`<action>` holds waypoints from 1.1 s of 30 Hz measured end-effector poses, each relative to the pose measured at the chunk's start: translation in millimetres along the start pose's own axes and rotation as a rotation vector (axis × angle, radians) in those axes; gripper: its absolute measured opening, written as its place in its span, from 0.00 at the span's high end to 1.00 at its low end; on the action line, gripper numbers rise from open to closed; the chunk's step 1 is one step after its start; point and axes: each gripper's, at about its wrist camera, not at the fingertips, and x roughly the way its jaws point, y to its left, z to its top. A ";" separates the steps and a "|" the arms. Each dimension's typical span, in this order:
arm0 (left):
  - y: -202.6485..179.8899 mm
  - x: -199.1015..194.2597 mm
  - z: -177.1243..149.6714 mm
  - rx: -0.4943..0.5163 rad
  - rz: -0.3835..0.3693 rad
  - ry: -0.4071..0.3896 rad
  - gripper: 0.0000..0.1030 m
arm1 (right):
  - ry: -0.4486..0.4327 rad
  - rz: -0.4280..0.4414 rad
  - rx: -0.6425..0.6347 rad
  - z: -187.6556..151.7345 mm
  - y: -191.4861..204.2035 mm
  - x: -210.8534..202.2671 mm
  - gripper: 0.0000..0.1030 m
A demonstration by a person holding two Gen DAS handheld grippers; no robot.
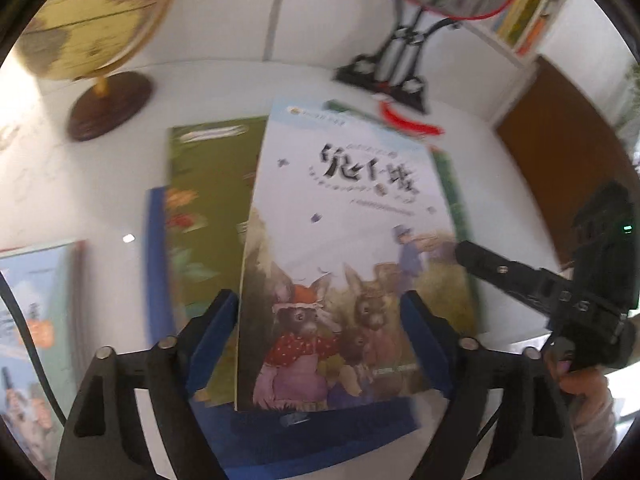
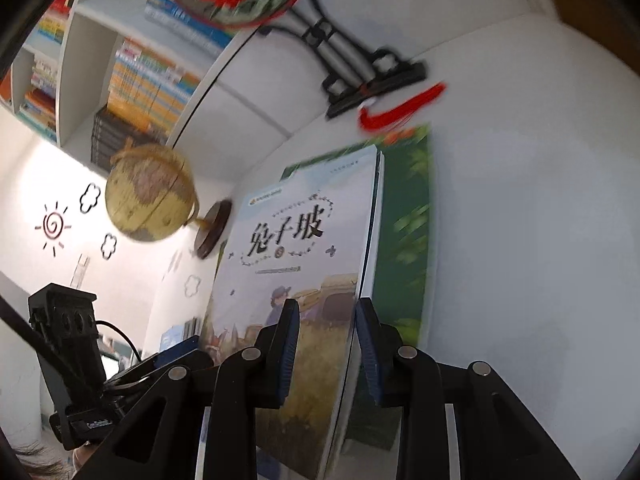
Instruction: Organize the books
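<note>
A picture book with rabbits on its cover (image 1: 344, 216) lies on top of a loose pile on the white desk (image 1: 280, 84). Under it are an olive green book (image 1: 212, 184), a blue book (image 1: 156, 260) and a dark green book (image 2: 404, 220). My left gripper (image 1: 320, 340) hovers open over the rabbit book's near end, with its blue pads wide apart. My right gripper (image 2: 328, 350) straddles the right edge of the rabbit book (image 2: 288, 264), one pad over the cover and one beside the edge. A gap still shows, so it is open. Its black finger (image 1: 500, 270) reaches in from the right.
A yellow globe (image 1: 92, 20) on a dark round base stands at the back left. A black stand (image 1: 396, 60) holding a round embroidered fan with a red tassel (image 1: 412, 122) is behind the pile. Another picture book (image 1: 36, 300) lies at the left. Wall shelves (image 2: 148, 84) hold rows of books.
</note>
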 end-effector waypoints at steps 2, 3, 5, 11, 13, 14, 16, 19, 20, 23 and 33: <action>12.1 0.0 -0.8 -0.004 0.020 0.003 0.25 | 0.030 0.012 -0.016 -4.0 9.1 12.1 0.71; 19.1 -1.2 -0.5 -0.012 0.019 -0.001 0.25 | 0.036 0.024 -0.025 -5.2 13.5 16.0 0.71; 32.8 -0.6 4.6 -0.036 0.009 -0.011 0.25 | 0.043 0.041 -0.038 -4.5 22.4 23.9 0.71; 49.7 17.1 28.6 -0.066 -0.036 -0.001 0.23 | -0.004 -0.042 -0.002 5.3 23.1 22.7 0.34; 46.5 21.4 31.3 -0.052 -0.036 0.003 0.23 | -0.011 -0.041 0.013 5.2 24.3 24.1 0.28; 43.2 21.7 31.9 -0.047 -0.041 0.004 0.23 | -0.009 -0.060 0.004 5.0 26.9 24.8 0.28; 40.5 22.9 30.0 -0.051 -0.063 0.003 0.23 | 0.002 -0.107 -0.026 2.6 35.2 25.2 0.28; 37.8 23.6 26.2 -0.046 -0.061 -0.006 0.23 | -0.044 -0.027 -0.038 -1.4 44.6 16.3 0.28; 37.4 23.2 25.6 -0.040 -0.059 -0.004 0.23 | -0.060 0.031 -0.038 -2.1 47.6 13.8 0.27; 39.5 20.7 24.7 -0.039 -0.066 0.005 0.23 | -0.015 0.040 -0.022 -0.1 49.0 27.7 0.23; 64.3 6.6 18.1 -0.113 -0.079 0.006 0.23 | 0.062 0.079 -0.058 1.0 62.0 47.7 0.22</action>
